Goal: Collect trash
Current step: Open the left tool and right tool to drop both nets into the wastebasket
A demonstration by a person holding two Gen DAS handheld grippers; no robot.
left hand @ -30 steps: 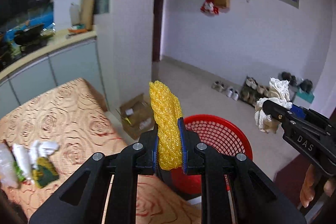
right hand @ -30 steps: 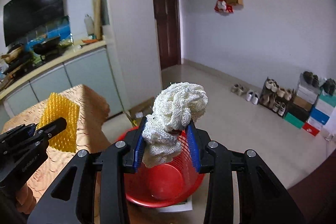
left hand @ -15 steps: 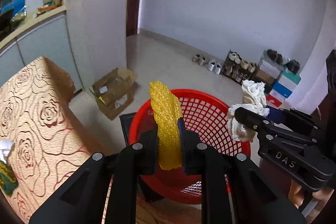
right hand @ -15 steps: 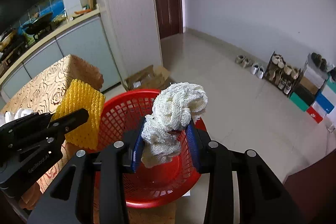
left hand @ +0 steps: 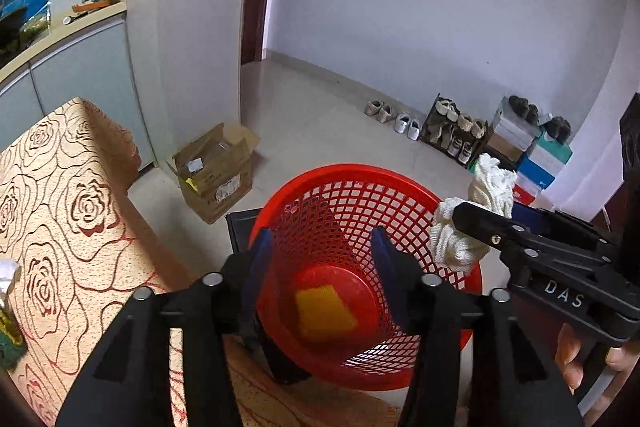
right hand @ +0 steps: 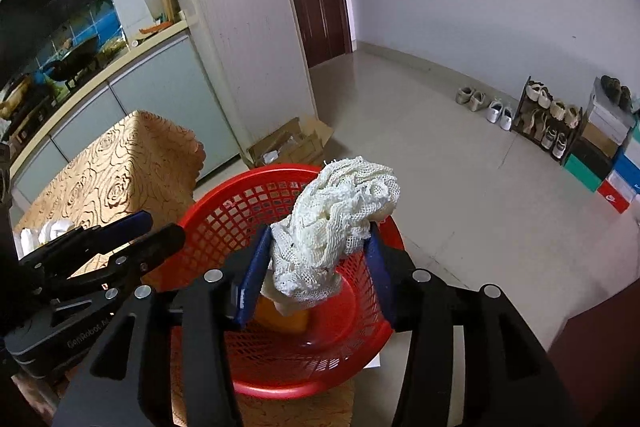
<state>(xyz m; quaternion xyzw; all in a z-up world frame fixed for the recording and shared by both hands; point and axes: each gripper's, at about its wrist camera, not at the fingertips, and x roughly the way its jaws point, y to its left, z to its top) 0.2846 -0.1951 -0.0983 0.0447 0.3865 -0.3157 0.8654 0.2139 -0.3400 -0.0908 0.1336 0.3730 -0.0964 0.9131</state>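
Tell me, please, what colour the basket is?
Red: the basket is latticed plastic, clearest in the left wrist view.

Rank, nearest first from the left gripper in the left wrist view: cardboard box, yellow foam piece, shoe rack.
From the left gripper:
1. Yellow foam piece, just below, in the red basket.
2. Cardboard box, on the floor, left.
3. Shoe rack, by the far wall, right.

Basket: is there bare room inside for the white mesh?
Yes. The red basket holds only the yellow mesh on its base; the bare floor around it is free. The white mesh hangs above it.
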